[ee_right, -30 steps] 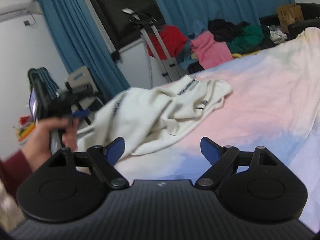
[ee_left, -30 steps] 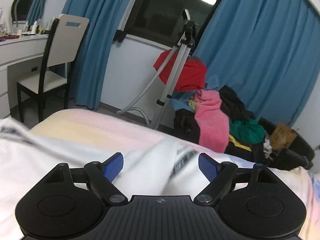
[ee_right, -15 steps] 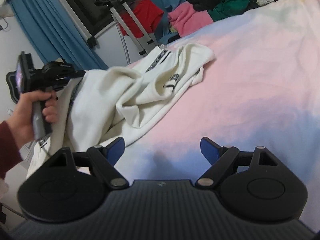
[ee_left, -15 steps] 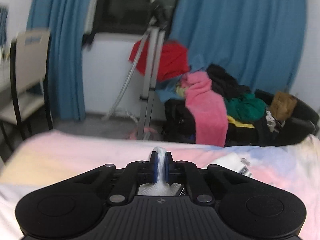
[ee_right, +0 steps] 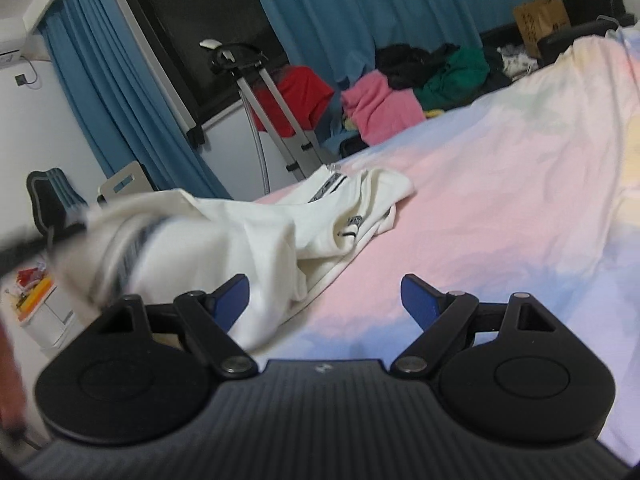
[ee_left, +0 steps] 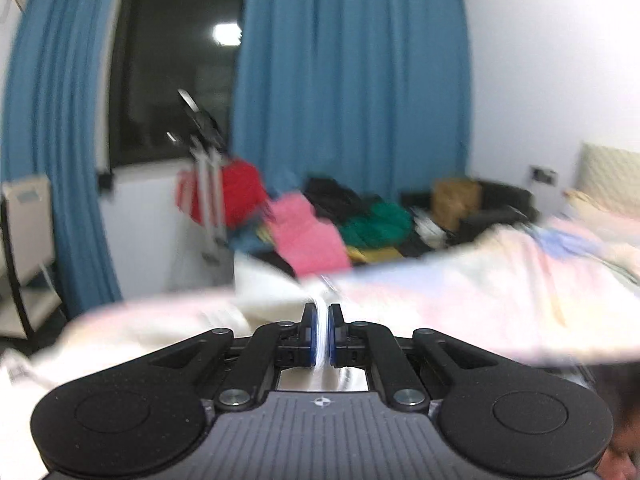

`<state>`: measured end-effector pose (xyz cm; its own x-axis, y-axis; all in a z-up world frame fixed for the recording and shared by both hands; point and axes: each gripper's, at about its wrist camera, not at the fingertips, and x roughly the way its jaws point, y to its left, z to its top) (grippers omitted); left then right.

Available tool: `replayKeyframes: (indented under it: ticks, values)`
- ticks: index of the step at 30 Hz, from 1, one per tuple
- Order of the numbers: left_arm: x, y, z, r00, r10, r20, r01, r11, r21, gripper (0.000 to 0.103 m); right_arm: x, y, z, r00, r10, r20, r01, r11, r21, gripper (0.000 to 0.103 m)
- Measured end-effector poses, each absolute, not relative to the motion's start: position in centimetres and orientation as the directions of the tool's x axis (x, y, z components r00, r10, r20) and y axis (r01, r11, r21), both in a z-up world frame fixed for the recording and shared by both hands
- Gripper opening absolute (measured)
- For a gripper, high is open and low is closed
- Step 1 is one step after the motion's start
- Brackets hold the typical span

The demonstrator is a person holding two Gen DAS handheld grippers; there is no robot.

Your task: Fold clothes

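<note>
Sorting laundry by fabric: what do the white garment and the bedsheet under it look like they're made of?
White garment: looks like soft matte knit, probably cotton jersey; it slumps in thick rounded folds, with printed black trim. Bedsheet: thin woven cloth, matte, pastel pink-blue print, lying flat with fine shallow wrinkles. Exact fibre cannot be told for either.

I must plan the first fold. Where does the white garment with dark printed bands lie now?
In the right wrist view, the white garment with dark printed bands lies crumpled on the pastel bedsheet, left of centre, beyond the open right tongs.
</note>
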<state>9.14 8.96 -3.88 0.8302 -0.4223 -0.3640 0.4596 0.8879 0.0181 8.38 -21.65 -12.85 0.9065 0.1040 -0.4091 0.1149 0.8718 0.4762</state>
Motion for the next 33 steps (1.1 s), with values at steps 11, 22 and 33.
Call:
replayKeyframes:
  ticks: [11,22,33]
  values:
    - [8.3,8.4,-11.6,0.735,-0.439,-0.517,0.349,0.898,-0.266,0.005,5.7,-21.5,-12.5,0.902,0.224,-0.371,0.038,0.812,0.582,0.081]
    - [10.5,12.0,-14.8,0.707,-0.527,-0.473,0.315,0.832,-0.456,0.005,18.0,-19.4,-12.9,0.851,0.254,-0.459,0.103,0.776,0.622,0.080]
    - [15.0,13.1,-19.4,0.647,-0.617,-0.447,0.346,0.761,-0.549,0.005,27.9,-20.3,-18.7,0.782,0.068,-0.620,0.344,0.783,0.519,0.030]
